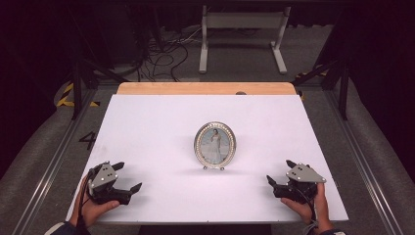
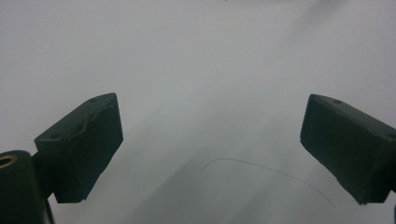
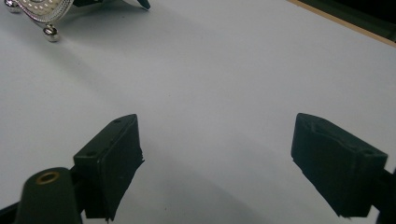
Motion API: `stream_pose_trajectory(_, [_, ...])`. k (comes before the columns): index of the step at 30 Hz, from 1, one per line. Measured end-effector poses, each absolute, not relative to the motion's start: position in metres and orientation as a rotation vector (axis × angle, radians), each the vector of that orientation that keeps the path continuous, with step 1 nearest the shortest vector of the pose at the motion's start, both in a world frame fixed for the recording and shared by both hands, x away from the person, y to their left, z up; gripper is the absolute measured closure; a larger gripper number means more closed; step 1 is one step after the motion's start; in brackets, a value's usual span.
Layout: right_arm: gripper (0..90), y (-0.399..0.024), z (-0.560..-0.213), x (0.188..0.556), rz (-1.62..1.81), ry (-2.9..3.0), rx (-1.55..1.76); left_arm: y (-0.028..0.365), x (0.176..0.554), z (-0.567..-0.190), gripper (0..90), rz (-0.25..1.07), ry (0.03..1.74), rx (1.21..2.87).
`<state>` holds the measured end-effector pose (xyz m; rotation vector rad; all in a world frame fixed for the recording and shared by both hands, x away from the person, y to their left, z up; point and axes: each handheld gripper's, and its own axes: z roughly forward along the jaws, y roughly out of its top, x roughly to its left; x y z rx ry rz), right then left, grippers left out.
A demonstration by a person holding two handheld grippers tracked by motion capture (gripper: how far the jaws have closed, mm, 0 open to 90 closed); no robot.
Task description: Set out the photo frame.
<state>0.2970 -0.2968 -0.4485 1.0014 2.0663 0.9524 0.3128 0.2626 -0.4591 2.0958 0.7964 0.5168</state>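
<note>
Oval picture frame (image 1: 215, 145) is stood upright mid-table on the white table top (image 1: 147, 122), long axis vertical, face turned toward the person. Left gripper (image 1: 128, 177) and right gripper (image 1: 280, 173) are rested near the front edge, jaws spread wide, nothing held. Frame is set forward and inward of both, roughly between them; right looks marginally nearer. In the right gripper view the frame's foot (image 3: 50, 32) is seen up-left of the jaws

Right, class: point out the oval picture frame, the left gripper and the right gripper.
oval picture frame (image 1: 215, 145), high view, on the photo inside the beaded rim.
left gripper (image 1: 128, 176), high view, midway between its open jaw tips.
right gripper (image 1: 280, 171), high view, midway between its open jaw tips.
</note>
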Motion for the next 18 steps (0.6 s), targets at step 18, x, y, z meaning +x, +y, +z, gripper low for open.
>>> stream_pose_trajectory(18, [15.3,-0.2969,-0.4511,0.2973,0.942,2.066,1.015,0.2562,0.3150,-0.4592,6.5,0.521,0.786,2.109])
